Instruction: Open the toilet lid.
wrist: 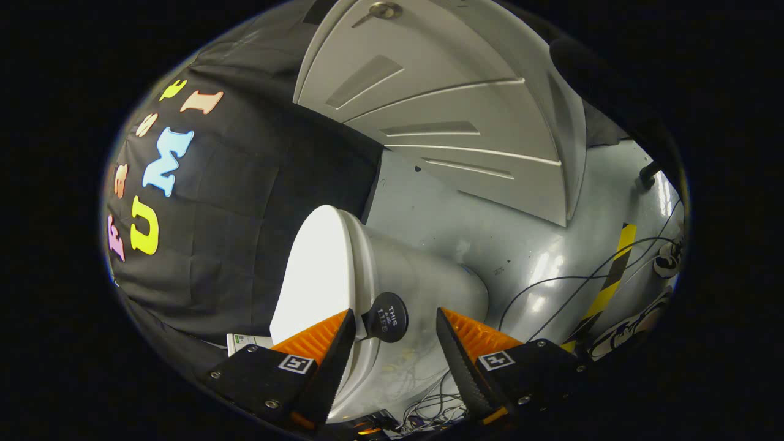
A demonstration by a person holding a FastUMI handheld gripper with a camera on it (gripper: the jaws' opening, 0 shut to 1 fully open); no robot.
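Nearest the lens, the gripper (395, 334) was seen released, its two fingers spread wide apart and pressing on nothing. Between the fingers, a round black knob (387, 316) fixed to the edge of the toilet lid (318, 269) was framed, closer to the left finger yet not clamped by either. The white lid was found lying down against the toilet bowl (422, 288), just ahead of the fingers. Beyond the toilet, a grey floor (527, 245) crossed by black cables (551, 288) and yellow-black tape (612, 278) was visible, with a white panelled door (441, 104) farther off.
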